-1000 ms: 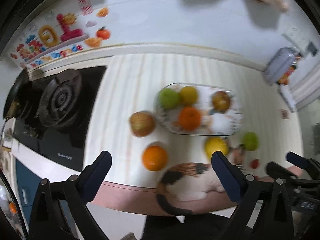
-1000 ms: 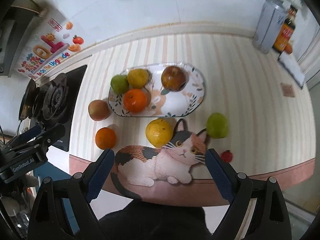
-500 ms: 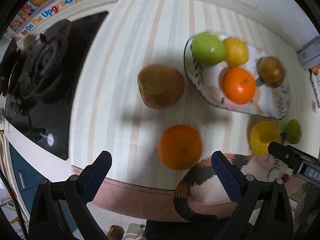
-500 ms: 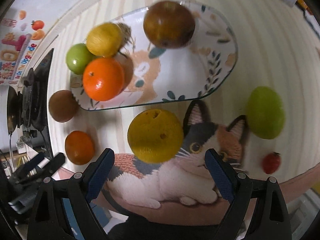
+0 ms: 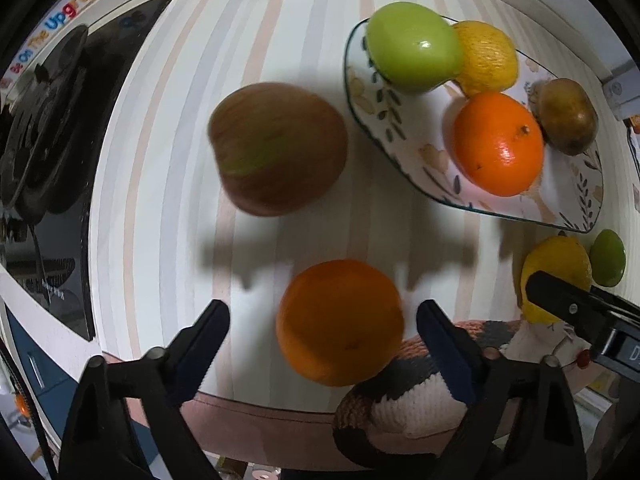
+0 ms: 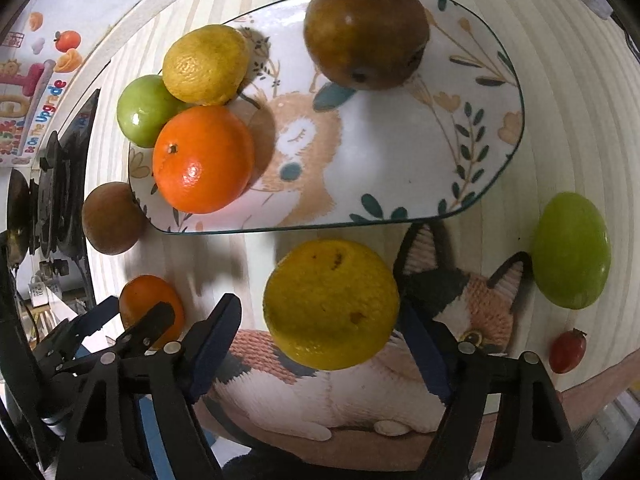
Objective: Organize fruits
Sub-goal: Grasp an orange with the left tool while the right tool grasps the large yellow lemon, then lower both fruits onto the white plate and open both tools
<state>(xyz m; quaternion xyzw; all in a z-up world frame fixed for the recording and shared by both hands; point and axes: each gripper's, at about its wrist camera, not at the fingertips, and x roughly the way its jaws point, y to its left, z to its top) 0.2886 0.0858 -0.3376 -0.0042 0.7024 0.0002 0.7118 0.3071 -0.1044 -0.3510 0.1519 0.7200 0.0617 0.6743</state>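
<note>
While four fruits sit on the plate (image 6: 480, 184), both grippers straddle loose ones on the tabletop (image 5: 280, 20) — left gripper (image 5: 324, 334) fingers wide around an orange (image 5: 340, 322), right gripper (image 6: 320, 326) wide around a lemon (image 6: 331, 304) (neither gripped); closing comes next.

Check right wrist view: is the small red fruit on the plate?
No, the small red fruit lies on the counter, well outside the plate rim, below the loose green fruit.

Left gripper (image 5: 323, 334) and right gripper (image 6: 326, 332) both spread wide, pointing downward
</note>
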